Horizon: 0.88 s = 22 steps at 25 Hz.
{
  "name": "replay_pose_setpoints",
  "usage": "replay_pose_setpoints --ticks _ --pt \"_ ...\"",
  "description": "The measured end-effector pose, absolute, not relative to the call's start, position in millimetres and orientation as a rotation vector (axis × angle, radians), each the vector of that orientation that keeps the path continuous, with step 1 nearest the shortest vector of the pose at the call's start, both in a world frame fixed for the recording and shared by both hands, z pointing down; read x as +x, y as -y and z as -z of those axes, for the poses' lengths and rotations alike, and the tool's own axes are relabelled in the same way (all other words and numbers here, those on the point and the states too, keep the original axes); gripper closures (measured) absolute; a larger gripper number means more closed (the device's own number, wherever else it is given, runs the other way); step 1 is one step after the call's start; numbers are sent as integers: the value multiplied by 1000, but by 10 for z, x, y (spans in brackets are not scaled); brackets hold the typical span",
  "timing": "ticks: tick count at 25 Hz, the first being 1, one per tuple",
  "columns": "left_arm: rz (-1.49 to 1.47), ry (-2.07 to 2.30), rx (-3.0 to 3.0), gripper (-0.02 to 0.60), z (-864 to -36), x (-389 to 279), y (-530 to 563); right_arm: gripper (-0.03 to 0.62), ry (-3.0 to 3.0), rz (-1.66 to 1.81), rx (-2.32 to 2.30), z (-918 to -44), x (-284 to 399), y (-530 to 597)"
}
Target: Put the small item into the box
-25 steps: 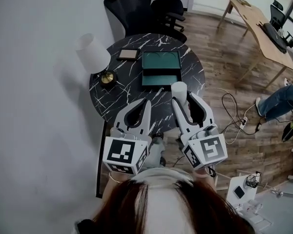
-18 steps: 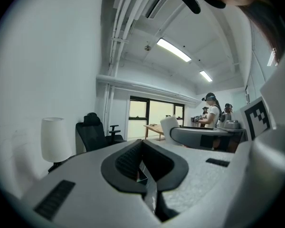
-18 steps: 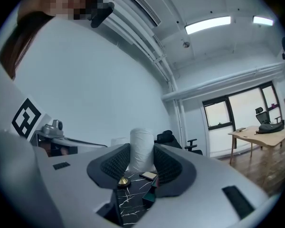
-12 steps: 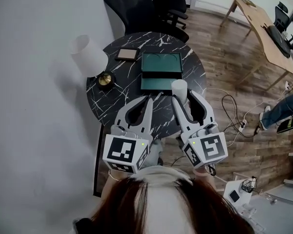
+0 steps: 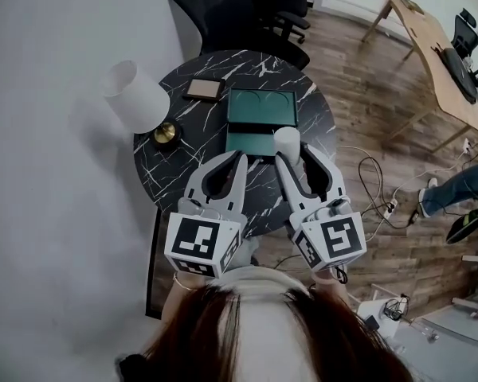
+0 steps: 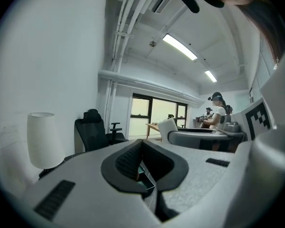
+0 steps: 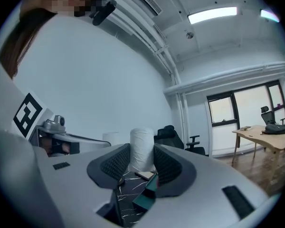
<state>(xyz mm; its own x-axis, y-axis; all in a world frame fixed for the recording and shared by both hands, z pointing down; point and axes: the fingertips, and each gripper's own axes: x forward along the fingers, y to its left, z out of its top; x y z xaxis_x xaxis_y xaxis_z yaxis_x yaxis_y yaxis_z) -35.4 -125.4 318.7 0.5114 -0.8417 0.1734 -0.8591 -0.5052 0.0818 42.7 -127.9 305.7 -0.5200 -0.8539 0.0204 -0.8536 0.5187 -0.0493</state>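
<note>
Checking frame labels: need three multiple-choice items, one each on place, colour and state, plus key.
1. In the head view, the lamp stands: A left of the box; B right of it; C inside it.
2. The box is: A red; B green; C white.
3. The right gripper is: A open; B shut on the white cylinder; C shut, empty.
Key: 1 A, it sits by the table's left edge; 2 B, both parts show green; 3 B, the pads press the cylinder's sides.
</note>
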Motion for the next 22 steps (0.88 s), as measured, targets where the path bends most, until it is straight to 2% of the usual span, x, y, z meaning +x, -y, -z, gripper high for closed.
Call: replay_pose_setpoints --ticks 22 --pt "-172 1408 2577 572 -3371 -395 2056 416 -3007 -25 -1563 -3673 187 2055"
